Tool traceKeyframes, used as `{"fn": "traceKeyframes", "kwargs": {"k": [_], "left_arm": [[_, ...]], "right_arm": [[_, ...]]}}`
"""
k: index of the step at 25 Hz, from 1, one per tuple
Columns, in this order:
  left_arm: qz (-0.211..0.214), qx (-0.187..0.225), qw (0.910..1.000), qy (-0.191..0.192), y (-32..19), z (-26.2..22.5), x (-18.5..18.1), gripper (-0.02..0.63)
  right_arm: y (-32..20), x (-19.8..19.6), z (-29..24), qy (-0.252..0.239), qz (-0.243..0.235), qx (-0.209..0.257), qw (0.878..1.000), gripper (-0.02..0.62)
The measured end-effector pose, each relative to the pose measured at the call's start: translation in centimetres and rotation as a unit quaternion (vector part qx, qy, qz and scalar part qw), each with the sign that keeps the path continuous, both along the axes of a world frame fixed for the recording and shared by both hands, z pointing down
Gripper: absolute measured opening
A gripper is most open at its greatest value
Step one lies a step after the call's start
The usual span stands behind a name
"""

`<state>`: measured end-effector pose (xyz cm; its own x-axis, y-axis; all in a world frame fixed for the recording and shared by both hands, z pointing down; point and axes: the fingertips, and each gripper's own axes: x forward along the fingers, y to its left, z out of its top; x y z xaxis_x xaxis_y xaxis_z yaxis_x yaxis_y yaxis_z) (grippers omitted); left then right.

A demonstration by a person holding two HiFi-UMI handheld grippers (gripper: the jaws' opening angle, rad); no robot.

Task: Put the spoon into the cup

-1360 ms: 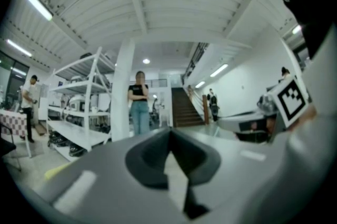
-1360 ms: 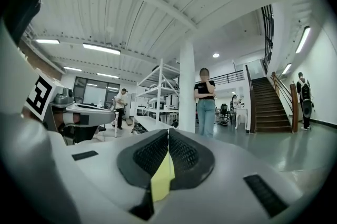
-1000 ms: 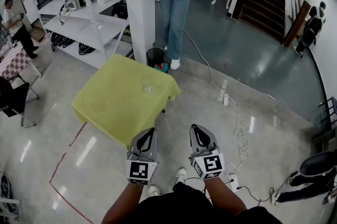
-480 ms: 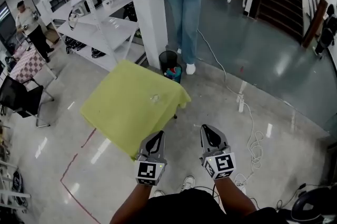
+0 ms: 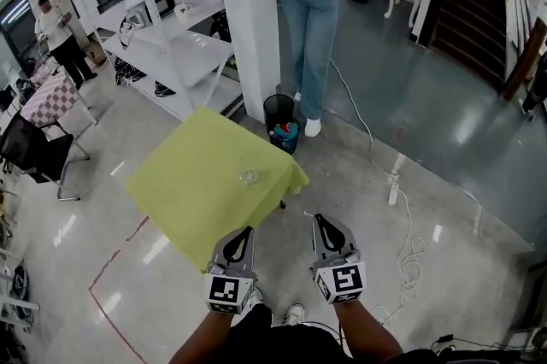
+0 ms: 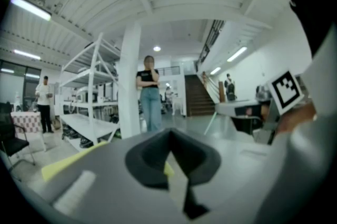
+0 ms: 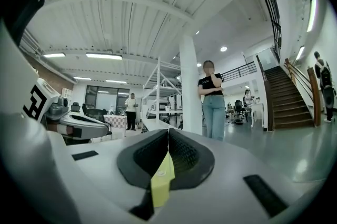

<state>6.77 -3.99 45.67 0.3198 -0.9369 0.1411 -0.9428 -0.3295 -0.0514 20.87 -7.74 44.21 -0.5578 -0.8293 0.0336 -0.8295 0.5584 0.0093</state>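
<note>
A small clear glass cup [image 5: 249,177] stands on a table under a yellow-green cloth [image 5: 192,200] in the head view. I cannot make out a spoon at this distance. My left gripper [image 5: 243,233] and right gripper [image 5: 323,223] are held side by side in front of the body, short of the table's near corner. Both are shut with nothing in them. In the left gripper view the jaws [image 6: 169,134] meet, with a strip of the cloth [image 6: 66,166] low at left. The right gripper's jaws [image 7: 168,134] also meet, and the cloth [image 7: 162,178] shows below them.
A white pillar [image 5: 252,12] and a standing person in jeans [image 5: 309,29] are behind the table, with a black bin [image 5: 279,114] between them. White shelving [image 5: 162,38] is at back left. A power strip and cable [image 5: 395,191] lie on the floor at right.
The view has shifted forward, and the table now lies nearer to both grippers. The grippers stay shut and side by side.
</note>
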Motion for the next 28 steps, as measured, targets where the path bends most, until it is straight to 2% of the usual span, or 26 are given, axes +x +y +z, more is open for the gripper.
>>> {"fn": "traceKeyframes", "kwargs": {"k": [8, 12, 18, 28], "left_arm": [[-0.010, 0.023, 0.9997, 0.007, -5.0, -0.1, -2.5, 0.006], [-0.023, 0.016, 0.9996, 0.008, -7.6, -0.3, -5.3, 0.006], [-0.024, 0.047, 0.9985, 0.011, -11.8, -1.5, -10.0, 0.006], [-0.057, 0.058, 0.9965, 0.019, -15.9, -1.4, -16.5, 0.006]], "right_arm": [[-4.9, -3.5, 0.3, 0.019, -0.017, 0.005, 1.000, 0.011], [-7.4, -6.7, -0.3, 0.028, -0.031, 0.008, 0.999, 0.011], [-11.3, -12.2, -0.9, 0.039, -0.044, 0.017, 0.998, 0.011], [-15.8, -18.8, -0.5, 0.041, -0.066, 0.010, 0.997, 0.011]]}}
